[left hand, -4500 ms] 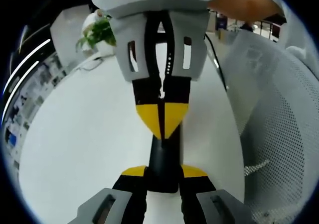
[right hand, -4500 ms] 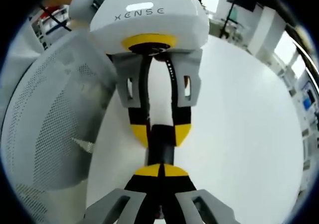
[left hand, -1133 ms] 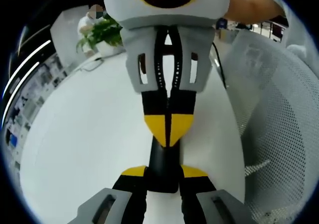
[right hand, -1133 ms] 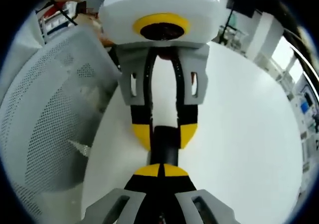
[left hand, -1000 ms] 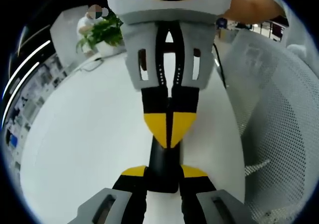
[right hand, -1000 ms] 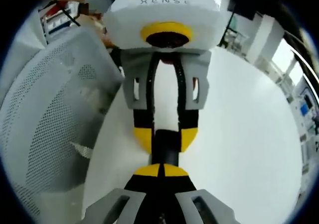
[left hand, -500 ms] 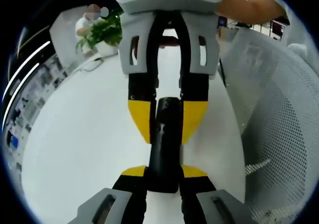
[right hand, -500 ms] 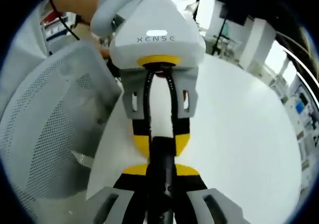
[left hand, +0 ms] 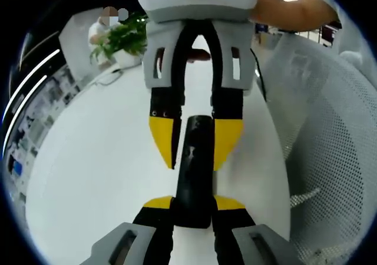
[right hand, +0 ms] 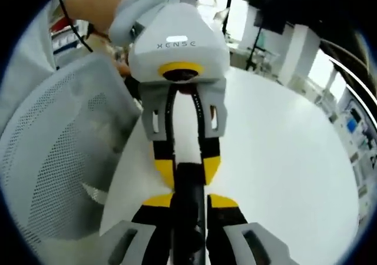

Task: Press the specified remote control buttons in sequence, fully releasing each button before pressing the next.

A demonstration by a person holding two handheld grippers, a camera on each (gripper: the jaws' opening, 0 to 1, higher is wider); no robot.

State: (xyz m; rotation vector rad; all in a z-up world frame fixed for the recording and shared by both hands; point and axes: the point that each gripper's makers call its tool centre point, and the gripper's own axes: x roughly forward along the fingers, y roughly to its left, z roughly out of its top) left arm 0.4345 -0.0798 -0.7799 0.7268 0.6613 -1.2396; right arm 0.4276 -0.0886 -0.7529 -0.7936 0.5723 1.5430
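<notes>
- Remote [left hand: 192,171], a slim black one, is pinched at its near end by the left tool [left hand: 192,209] and sticks out over the white counter [left hand: 94,159], pointing straight at the other tool.
- Left tool's yellow-tipped jaws are closed down snug on the remote's sides, so that one is just the holder.
- Right tool [left hand: 195,144] faces it from the far side with its jaws spread open, one yellow tip on each side of the remote's far end. In the right gripper view the same remote [right hand: 189,206] runs up between those open jaws toward the left tool [right hand: 187,172]. Can't tell if either tip is actually touching.
- No buttons readable from these angles, too dark and too close.
- My worry: with open jaws straddling the body, no tip sits over a key, so a push could land on the casing or hit the wrong button.
- Also the remote is only held by one end. Pressing hard at the free end could lever it down or twist it out of the grip.
- White mesh chair [left hand: 330,135] sits just beside the counter, no issue.
</notes>
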